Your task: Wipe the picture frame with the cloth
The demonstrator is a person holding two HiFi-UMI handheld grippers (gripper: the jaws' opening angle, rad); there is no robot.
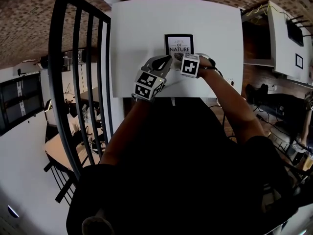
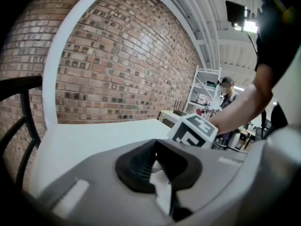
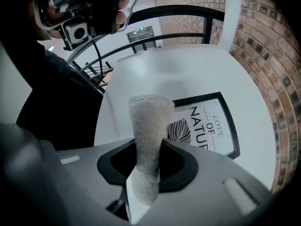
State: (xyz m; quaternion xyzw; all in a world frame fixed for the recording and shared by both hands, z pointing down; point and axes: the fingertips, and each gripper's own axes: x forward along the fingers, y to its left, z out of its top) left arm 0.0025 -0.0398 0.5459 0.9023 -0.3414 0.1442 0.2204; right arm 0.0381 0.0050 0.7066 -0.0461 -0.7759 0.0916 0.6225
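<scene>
Picture frame (image 1: 179, 44), black-edged with a leaf print and lettering, lies flat on the white table (image 1: 137, 43), just above the middle of the head view. Both tools meet at its lower edge. The right gripper (image 1: 178, 57) reaches in from the lower right and is clamped on a pale, fuzzy cloth (image 3: 148, 145). In the right gripper view the cloth stands up from the jaws at centre and covers the left part of the frame's print; whether it touches the glass is hard to tell from here. The left gripper (image 1: 166, 60) comes in from the lower left, just beside the right one. Its jaws appear pressed together with nothing between them.

A red brick wall (image 2: 127, 65) fills the upper left of the left gripper view, behind the table's far edge. A black metal railing (image 1: 78, 82) runs down the left side of the head view, next to the table. White shelving (image 2: 204, 93) stands at the right of the left gripper view.
</scene>
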